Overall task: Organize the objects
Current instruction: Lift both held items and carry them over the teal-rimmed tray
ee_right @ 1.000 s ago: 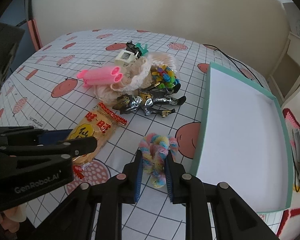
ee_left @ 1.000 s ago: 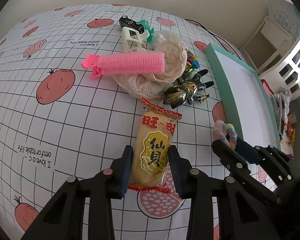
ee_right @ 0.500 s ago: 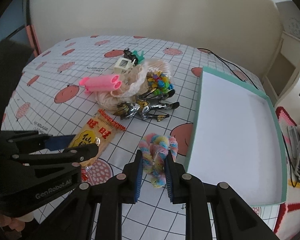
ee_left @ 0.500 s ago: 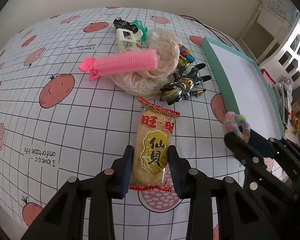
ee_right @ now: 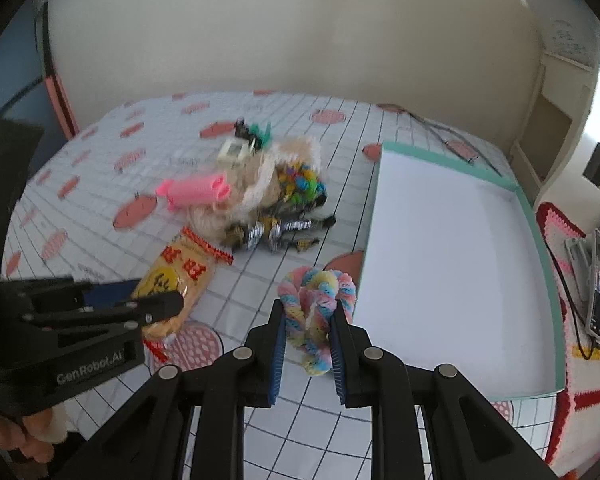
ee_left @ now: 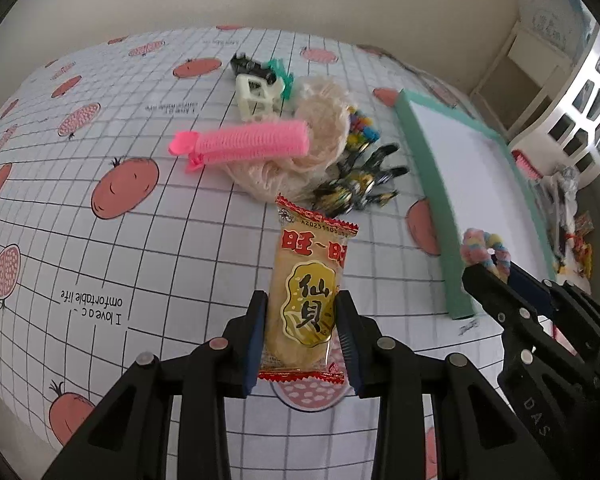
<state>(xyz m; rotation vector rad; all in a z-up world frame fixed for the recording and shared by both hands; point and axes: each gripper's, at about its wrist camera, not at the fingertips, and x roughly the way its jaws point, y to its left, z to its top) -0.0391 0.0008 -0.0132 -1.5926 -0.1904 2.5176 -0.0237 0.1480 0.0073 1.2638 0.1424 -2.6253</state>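
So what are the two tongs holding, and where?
The left tongs pinch the snack packet by its lower sides. The right tongs squeeze the fuzzy rainbow loop around its lower half.

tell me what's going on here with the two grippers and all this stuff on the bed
A person is tidying small things with a hand-held gripper in each hand. The left gripper is shut on a yellow snack packet, held above the tomato-print sheet. The right gripper is shut on a pastel fuzzy hair tie, right beside the empty green-rimmed box. A pink hair roller, hair clips and other bits sit in a pile farther back.
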